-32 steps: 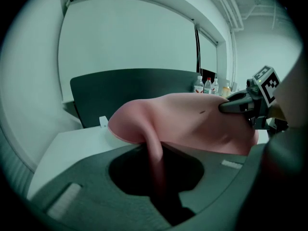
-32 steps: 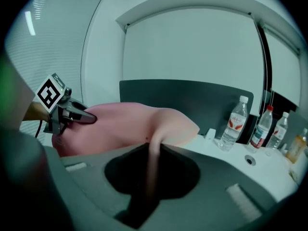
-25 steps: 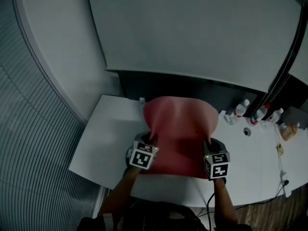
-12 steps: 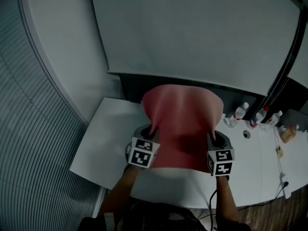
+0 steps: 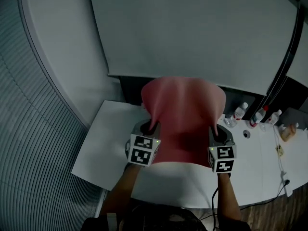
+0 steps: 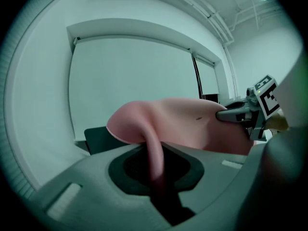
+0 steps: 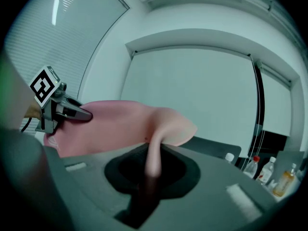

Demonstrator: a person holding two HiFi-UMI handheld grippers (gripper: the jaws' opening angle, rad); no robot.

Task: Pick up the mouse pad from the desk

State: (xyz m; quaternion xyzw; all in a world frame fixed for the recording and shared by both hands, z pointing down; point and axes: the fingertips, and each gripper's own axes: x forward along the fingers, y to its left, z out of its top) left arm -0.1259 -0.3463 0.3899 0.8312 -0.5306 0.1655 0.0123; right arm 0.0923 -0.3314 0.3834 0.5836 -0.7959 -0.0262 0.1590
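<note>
Head view: mouse pad (image 5: 185, 119) is held up over the middle of the desk (image 5: 101, 148), strung between both grippers. Left gripper (image 5: 153, 128) has its jaws clamped on the pad's left edge, and right gripper (image 5: 215, 134) has its jaws clamped on the right edge. Each gripper view shows the thin sheet pinched in the jaw slot.

Pad is plain pink-red, thin and floppy. It's pulled in narrow at the two pinch points, flares wider beyond them, and curls over at the far corners. One small dark speck on its surface shows in both gripper views.

Around it:
- White desk underneath.
- Three small bottles (image 5: 260, 114) stand by the desk's far edge, right of the pad and apart from it.
- Small round dark item (image 5: 247, 134) sits just in front of the bottles.
- Orange-brown object (image 5: 288, 131) lies near the right edge, too small to identify.
- Cable (image 5: 280, 162) runs down the right side toward the near edge.
- Dark panel (image 5: 132, 88) sits behind the far edge, and the pad's far part overlaps it in view.
- White screen (image 5: 192, 32) above, blinds (image 5: 29, 143) on the left.
</note>
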